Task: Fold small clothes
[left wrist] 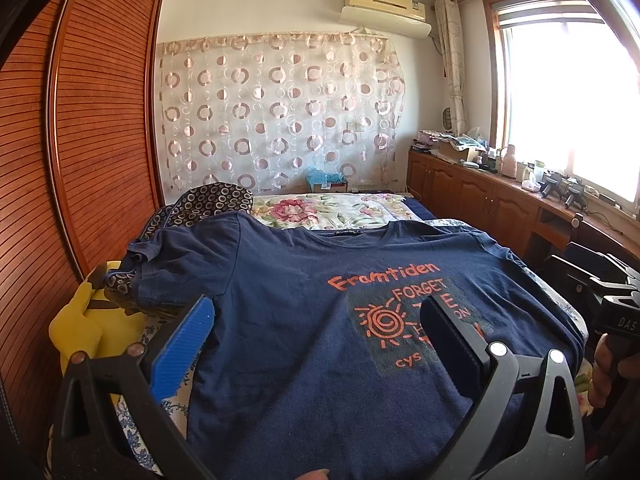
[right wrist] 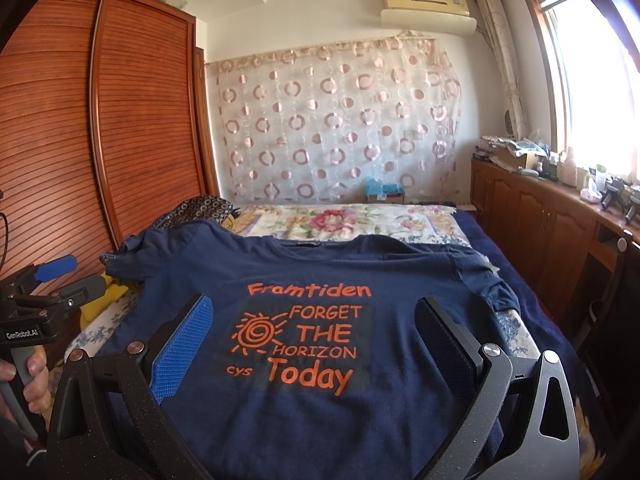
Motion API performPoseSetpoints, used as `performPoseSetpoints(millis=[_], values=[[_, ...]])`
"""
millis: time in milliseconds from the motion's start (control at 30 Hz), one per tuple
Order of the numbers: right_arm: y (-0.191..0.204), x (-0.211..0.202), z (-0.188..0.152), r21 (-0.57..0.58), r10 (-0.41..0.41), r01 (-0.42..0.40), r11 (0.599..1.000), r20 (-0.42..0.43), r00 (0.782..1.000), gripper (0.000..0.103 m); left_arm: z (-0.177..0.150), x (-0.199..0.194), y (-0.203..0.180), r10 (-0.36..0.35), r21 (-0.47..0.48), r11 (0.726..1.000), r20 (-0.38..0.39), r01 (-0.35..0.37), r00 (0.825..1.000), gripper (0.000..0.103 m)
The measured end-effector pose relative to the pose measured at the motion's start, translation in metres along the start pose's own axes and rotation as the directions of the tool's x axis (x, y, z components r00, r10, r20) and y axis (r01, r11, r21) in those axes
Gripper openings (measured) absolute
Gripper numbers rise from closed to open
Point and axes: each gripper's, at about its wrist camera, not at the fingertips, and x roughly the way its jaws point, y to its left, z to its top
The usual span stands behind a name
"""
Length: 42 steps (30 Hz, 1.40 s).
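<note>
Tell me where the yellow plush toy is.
The yellow plush toy sits at the left edge of the left wrist view, between the wooden wardrobe and the navy T-shirt, beside its left sleeve.

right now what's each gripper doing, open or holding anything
Left gripper: open, holding nothing, above the navy t-shirt.
Right gripper: open, holding nothing, above the same shirt.
</note>
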Motion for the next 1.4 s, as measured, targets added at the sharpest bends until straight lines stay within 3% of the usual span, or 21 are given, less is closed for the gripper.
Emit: performPoseSetpoints(millis=[900,1400], values=[[0.0,0.0,0.0,0.004,0.001,-0.001,1.0,-0.003,1.0,0.103,0.001,-0.003,0.0,0.0,0.0,1.0,-0.006,0.0,1.0,0.103],[0.019,0.042,-0.008,-0.047,0.091,-0.094,0.995,-0.063,0.994,0.103,-0.009,0.033,0.047,0.058,-0.018,0.998,-0.075,-0.059,0.995,0.103]])
